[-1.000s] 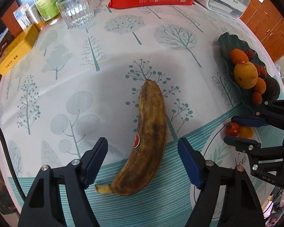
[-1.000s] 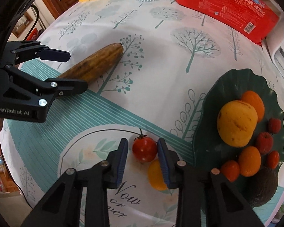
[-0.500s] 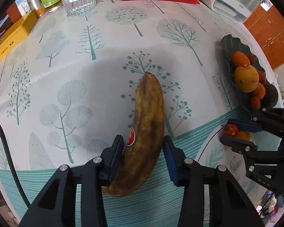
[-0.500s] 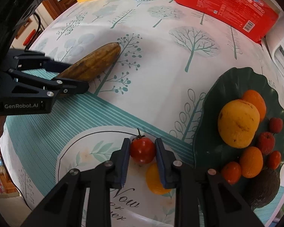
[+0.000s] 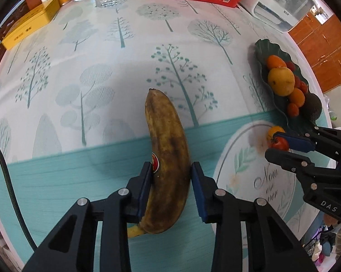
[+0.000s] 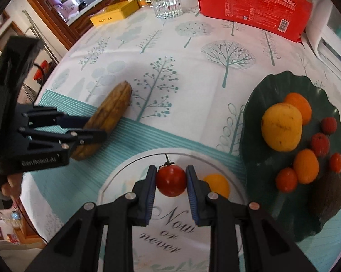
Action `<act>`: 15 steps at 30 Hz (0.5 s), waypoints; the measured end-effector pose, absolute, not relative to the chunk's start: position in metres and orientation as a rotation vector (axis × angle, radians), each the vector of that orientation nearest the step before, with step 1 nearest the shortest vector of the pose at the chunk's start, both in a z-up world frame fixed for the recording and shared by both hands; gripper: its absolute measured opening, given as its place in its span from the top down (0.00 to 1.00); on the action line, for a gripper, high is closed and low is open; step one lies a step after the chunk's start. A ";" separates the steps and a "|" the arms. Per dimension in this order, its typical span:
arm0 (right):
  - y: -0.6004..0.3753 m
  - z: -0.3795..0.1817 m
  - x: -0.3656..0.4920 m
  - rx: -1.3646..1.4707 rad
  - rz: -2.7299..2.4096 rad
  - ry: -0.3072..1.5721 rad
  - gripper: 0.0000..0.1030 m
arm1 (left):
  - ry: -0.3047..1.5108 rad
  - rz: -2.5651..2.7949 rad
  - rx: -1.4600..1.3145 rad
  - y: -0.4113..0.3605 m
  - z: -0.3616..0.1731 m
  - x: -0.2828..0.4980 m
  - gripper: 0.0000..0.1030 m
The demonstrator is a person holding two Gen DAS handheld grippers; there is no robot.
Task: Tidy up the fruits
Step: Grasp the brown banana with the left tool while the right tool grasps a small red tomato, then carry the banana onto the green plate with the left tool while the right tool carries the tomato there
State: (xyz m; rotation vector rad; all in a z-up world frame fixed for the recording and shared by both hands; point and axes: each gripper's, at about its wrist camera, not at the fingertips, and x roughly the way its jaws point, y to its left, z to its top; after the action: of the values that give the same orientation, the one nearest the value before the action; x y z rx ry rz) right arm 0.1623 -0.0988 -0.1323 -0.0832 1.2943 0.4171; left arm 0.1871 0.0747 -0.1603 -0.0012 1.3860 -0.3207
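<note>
A: Brown-skinned and soft-looking, the banana [image 5: 167, 158] lies on the surface [image 5: 102, 68] across the teal stripes. The left gripper [image 5: 171, 182] has just been closing with the fruit between its jaws; both blue pads now press its sides near the stem end.

B: And the right gripper [image 6: 171, 187]?

A: Clenched on the red tomato [image 6: 171, 180], pads on either side. That tomato sits over the white round print, with a small orange fruit [image 6: 218, 184] just beside it on the cloth.

B: So which step is this?

A: Pick-up, I'd say, with both grasps made at once. The green plate [image 6: 256, 117], to the right, already carries oranges, small red fruits and something dark, so it looks like the goal.

B: What does the next move call for?

A: Lifting both clear, then carrying them rightward to the plate. The tomato needs a gentle squeeze and a bare spot among the fruit. The banana is long and held near one end, so it may droop; it wants a level carry and room along the plate's edge.
</note>
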 end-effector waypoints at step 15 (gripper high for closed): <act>-0.120 -0.120 0.121 -0.010 0.398 1.275 0.75 | 1.346 -0.348 0.050 0.057 -0.144 0.139 0.69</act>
State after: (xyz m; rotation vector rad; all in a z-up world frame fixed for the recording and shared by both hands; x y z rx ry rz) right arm 0.1211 -0.1203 -0.1202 -0.0098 1.2751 0.3977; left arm 0.1390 0.0574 -0.1441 0.0497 1.3463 -0.3477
